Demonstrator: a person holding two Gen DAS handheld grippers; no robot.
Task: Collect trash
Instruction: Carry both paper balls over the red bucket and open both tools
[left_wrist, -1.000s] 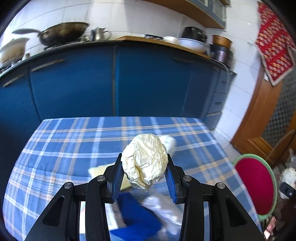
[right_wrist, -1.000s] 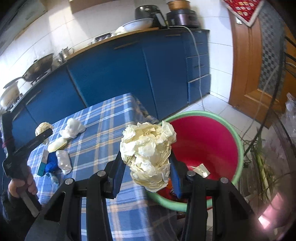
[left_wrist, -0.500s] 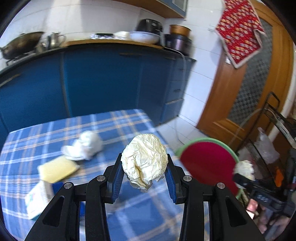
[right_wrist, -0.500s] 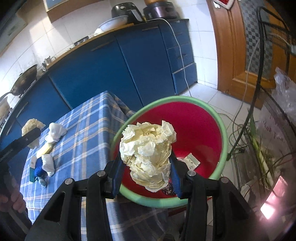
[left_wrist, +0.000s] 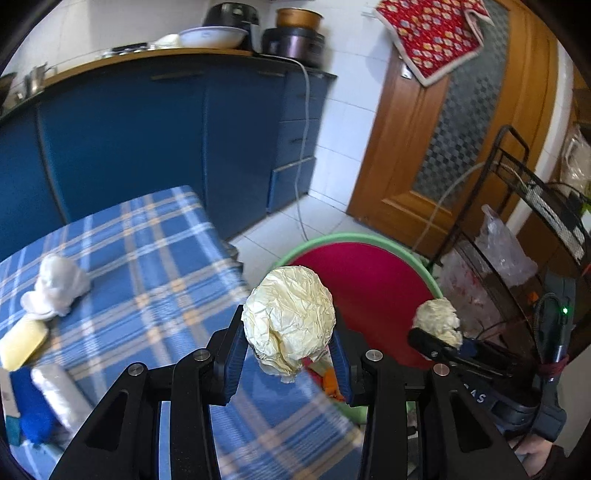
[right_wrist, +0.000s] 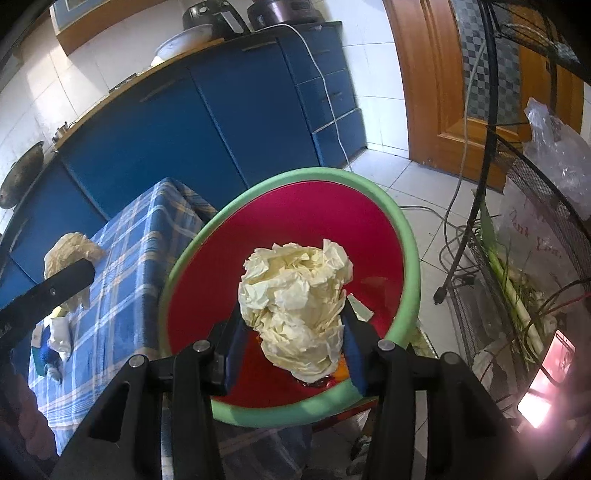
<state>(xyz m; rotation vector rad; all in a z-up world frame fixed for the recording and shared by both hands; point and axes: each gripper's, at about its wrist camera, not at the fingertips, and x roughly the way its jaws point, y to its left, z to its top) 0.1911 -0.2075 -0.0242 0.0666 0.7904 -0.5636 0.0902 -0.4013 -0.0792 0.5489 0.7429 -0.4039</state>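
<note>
My left gripper (left_wrist: 288, 356) is shut on a crumpled cream paper ball (left_wrist: 290, 317), held over the table's right edge beside a red bin with a green rim (left_wrist: 354, 238). My right gripper (right_wrist: 291, 332) is shut on a second crumpled paper ball (right_wrist: 295, 295), held above the bin's opening (right_wrist: 406, 258). It shows in the left wrist view too (left_wrist: 437, 319). The left gripper and its ball show at the left of the right wrist view (right_wrist: 72, 251). A few scraps lie in the bin bottom.
On the blue checked tablecloth (left_wrist: 155, 258) lie a white crumpled tissue (left_wrist: 57, 286), a yellow sponge (left_wrist: 22, 343), a clear plastic wrapper (left_wrist: 59, 387) and a blue item (left_wrist: 31, 410). Blue cabinets stand behind. A black wire rack (right_wrist: 517, 184) with bags and cables stands right of the bin.
Both grippers have swung right, off the table toward the bin. The right gripper's ball is now over the bin opening; the left one's has reached the table's right edge.
</note>
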